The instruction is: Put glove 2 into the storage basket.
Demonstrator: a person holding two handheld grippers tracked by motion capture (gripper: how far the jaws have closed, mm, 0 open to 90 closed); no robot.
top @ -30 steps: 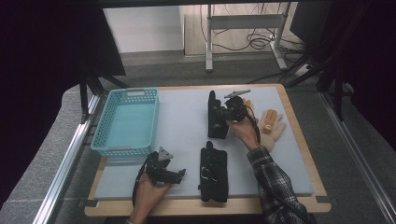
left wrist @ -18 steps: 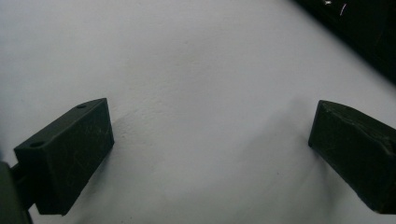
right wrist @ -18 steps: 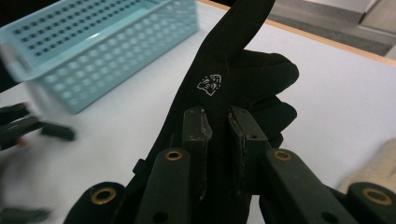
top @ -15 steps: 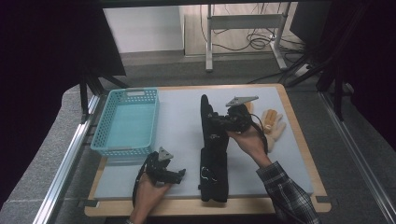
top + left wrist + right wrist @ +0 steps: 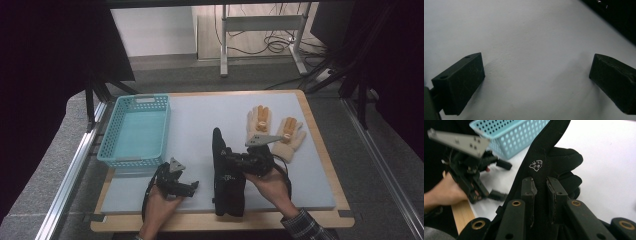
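Note:
My right gripper [image 5: 234, 163] is shut on a black glove [image 5: 218, 146], pinching its fabric between the two jaws [image 5: 541, 192]; the glove [image 5: 549, 152] carries a small white logo and its fingers hang past the jaws. It hovers over a second black glove [image 5: 231, 196] that lies flat near the table's front edge. My left gripper [image 5: 186, 186] rests at the front left, open, with only bare white mat between its jaws [image 5: 536, 77]. In the right gripper view the left gripper [image 5: 474, 177] and its hand sit at the left.
A light blue perforated basket [image 5: 135, 135] stands at the table's left, with nothing in it. A pair of tan gloves [image 5: 260, 120] lies at the back right. The white mat [image 5: 200, 115] covers the wooden table, whose edge [image 5: 225, 220] runs along the front.
My right gripper has carried the black glove from the back middle of the table toward the front, over the other black glove. The left gripper has stayed put.

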